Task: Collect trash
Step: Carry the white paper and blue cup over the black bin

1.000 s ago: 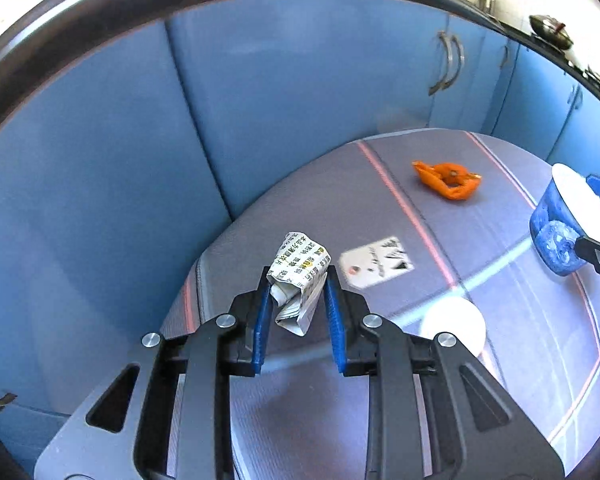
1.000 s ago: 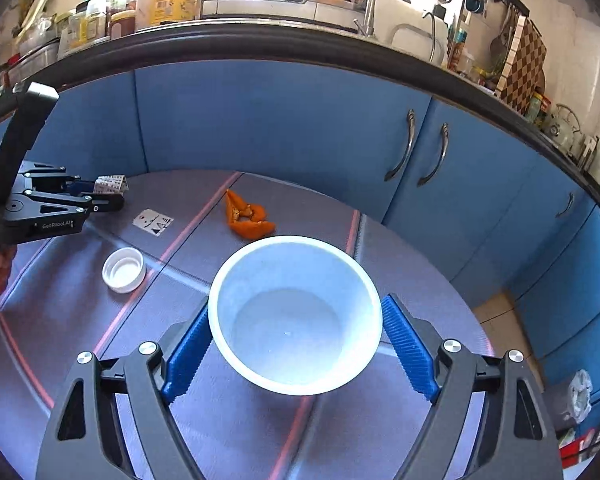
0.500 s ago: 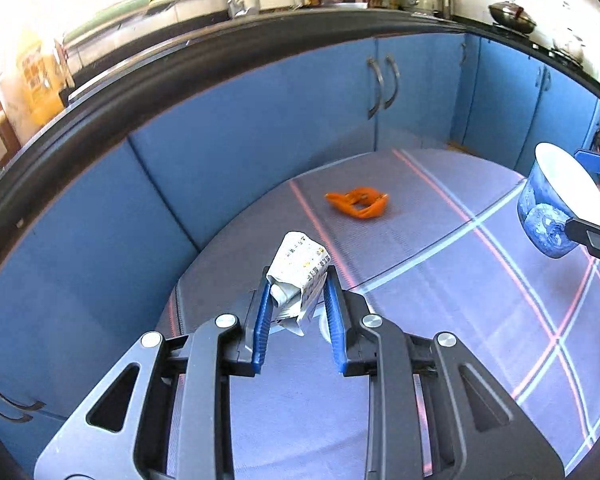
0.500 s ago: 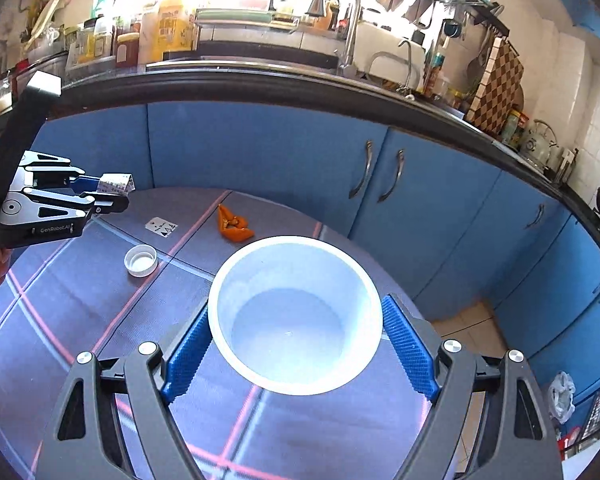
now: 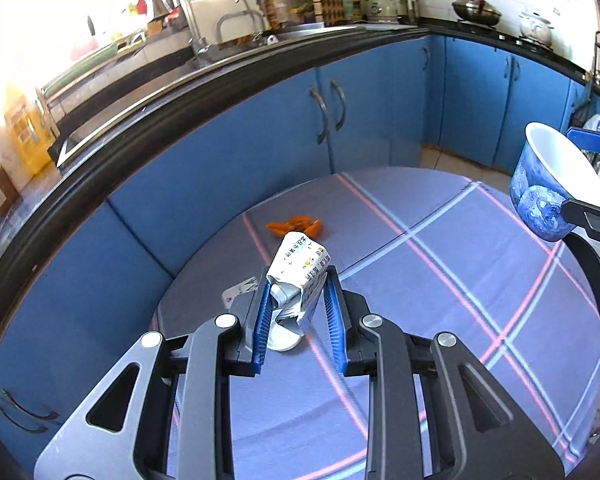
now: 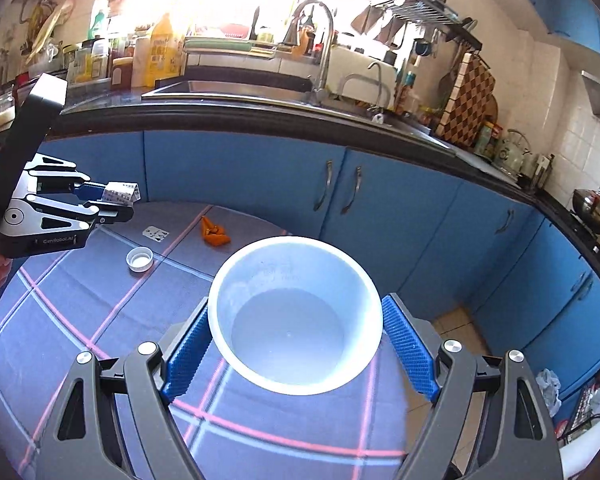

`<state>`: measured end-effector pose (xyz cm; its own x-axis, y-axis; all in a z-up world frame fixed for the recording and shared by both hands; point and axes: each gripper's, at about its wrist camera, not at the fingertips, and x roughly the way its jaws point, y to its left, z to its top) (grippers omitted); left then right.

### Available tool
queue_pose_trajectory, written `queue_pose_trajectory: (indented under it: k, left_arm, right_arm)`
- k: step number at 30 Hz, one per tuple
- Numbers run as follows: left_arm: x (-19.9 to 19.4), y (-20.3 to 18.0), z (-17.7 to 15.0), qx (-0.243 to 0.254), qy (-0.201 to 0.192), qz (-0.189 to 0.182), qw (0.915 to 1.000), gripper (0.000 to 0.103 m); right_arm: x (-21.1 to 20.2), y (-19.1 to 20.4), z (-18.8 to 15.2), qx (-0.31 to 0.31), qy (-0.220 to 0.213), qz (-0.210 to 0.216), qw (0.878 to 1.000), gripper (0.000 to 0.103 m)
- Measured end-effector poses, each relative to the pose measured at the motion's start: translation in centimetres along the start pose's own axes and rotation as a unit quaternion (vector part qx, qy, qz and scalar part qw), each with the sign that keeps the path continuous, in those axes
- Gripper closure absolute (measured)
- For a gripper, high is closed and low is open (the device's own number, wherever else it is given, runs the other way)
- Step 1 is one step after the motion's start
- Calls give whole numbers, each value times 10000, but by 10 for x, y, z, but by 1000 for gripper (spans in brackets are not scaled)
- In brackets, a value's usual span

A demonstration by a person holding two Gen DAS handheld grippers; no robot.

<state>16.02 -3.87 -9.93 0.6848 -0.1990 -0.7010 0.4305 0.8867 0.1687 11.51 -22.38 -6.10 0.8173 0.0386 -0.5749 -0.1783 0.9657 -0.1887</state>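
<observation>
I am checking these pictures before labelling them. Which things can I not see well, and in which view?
- White cap: left wrist view, mostly hidden behind the crumpled carton held in the left gripper.
- Small card: left wrist view, partly covered by a finger; its print is too small in the right wrist view.
- Bowl in the right gripper: right wrist view hides its outside and the tablecloth beneath.
- Orange scrap: too small to identify.

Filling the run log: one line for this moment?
left tool: shut on crumpled carton | right tool: shut on bowl | peel, cap: on table
</observation>
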Motion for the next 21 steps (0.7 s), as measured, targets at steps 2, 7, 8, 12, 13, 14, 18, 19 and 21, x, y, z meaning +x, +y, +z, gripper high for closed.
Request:
queue_pose_trajectory:
  k: [2, 7, 8, 12, 13, 14, 18, 19, 21]
  left_arm:
    - [-6, -8, 3, 71, -37, -24, 10000, 77]
    - [-17, -25, 8, 211, -111, -77, 9997, 77]
    - [-20, -29, 10, 241, -128, -88, 9996, 77]
    - [-27, -44, 14, 352, -171, -127, 9992, 77]
    - [-28, -49, 15, 385, -178, -136, 9990, 77]
    - [-30, -53, 16, 411, -188, -142, 9989, 77]
    - [-34, -68, 21, 535, -220, -220, 9981, 77]
    - [-35, -72, 22, 558, -223, -237, 9979, 77]
    - [-37, -83, 24, 640, -235, -292, 9972, 77]
  right_arm:
    - [-8, -5, -3, 14, -32, -63, 10000, 22]
    - [-29, -18, -11, 87, -98, -208, 9997, 22]
    - [-33, -21, -12, 101, -113, -238, 9996, 22]
    - [-46, -29, -18, 153, -154, -341, 9992, 22]
    - [-50, -32, -19, 175, -169, -363, 9990, 22]
    - [-52, -33, -20, 185, -176, -381, 9989, 22]
    - [-65, -40, -26, 210, -217, -475, 9984, 22]
    - [-69, -43, -29, 233, -233, -497, 9982, 22]
    - [-74, -48, -33, 267, -245, -530, 9979, 22]
